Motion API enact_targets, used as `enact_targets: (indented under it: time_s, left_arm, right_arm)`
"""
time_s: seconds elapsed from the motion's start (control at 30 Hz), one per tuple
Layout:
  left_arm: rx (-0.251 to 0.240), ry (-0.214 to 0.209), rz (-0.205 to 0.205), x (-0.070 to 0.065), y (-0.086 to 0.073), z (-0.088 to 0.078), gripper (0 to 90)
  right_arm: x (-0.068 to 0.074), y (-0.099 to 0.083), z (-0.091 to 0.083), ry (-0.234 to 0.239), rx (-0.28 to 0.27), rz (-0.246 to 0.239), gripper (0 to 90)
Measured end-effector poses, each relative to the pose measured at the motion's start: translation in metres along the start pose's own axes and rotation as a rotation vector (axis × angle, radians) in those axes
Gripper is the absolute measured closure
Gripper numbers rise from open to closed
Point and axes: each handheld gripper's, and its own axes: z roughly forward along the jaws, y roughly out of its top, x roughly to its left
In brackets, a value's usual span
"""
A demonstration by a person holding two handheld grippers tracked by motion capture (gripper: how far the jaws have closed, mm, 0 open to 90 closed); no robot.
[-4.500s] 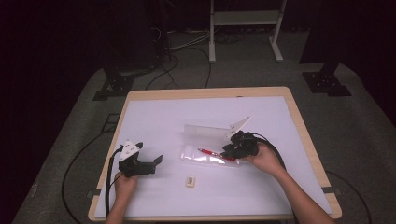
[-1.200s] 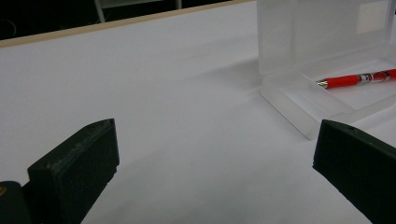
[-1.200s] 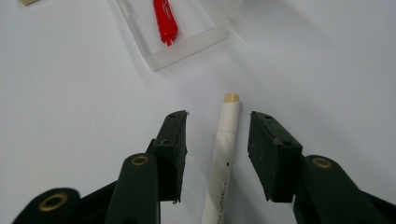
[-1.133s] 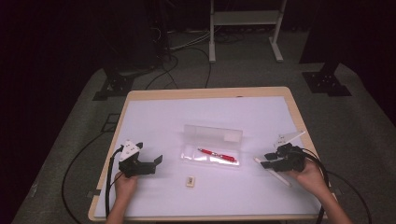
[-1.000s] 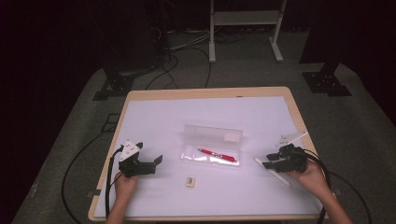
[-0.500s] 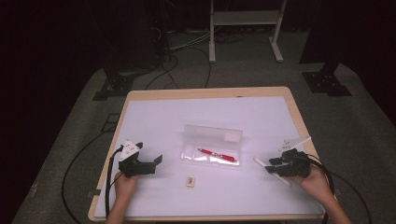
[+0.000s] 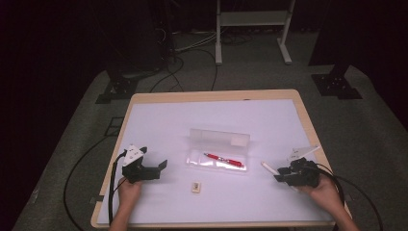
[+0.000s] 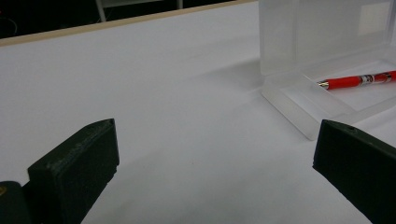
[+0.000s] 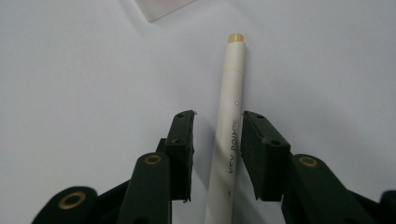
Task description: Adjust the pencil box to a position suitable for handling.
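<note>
Right gripper [image 9: 217, 135], right of the clear case [image 7: 219, 151], is closing around a white pen [image 9: 229, 126], pads not yet touching; left gripper [image 7: 159, 168] is resting wide open, holding nothing.

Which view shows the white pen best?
The right gripper view: the white pen lies lengthwise on the table between the right gripper, whose fingers have just been closing on it; its printed lettering is legible. The high view shows a small white stick.
</note>
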Motion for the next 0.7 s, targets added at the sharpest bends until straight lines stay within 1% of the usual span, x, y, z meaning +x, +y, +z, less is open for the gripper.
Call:
enact_targets:
  time_s: [0.3,0.47,0.6,0.67,0.7]
  left_arm:
    - [0.0,0.0,-0.001,0.0,0.0,0.0,0.0]
    - [-0.001,0.0,0.0,0.0,0.0,0.0,0.0]
    - [-0.001,0.001,0.001,-0.0001,0.0,0.0001,0.0]
    - [-0.001,0.001,0.001,-0.0001,0.0,0.0001,0.0]
    - [-0.001,0.001,0.001,0.0,0.0,0.0,0.0]
  right_arm:
    - [0.0005,-0.0023,0.0017,-0.012,0.009,-0.006,69.4]
    - [0.0013,-0.0031,0.0022,-0.021,0.011,-0.007,70.5]
    - [0.0028,-0.0038,0.0026,-0.041,0.007,-0.019,72.8]
    - [0.0035,-0.0041,0.0025,-0.046,0.007,-0.016,73.6]
    - [0.0051,-0.0046,0.0028,-0.059,0.005,-0.022,73.9]
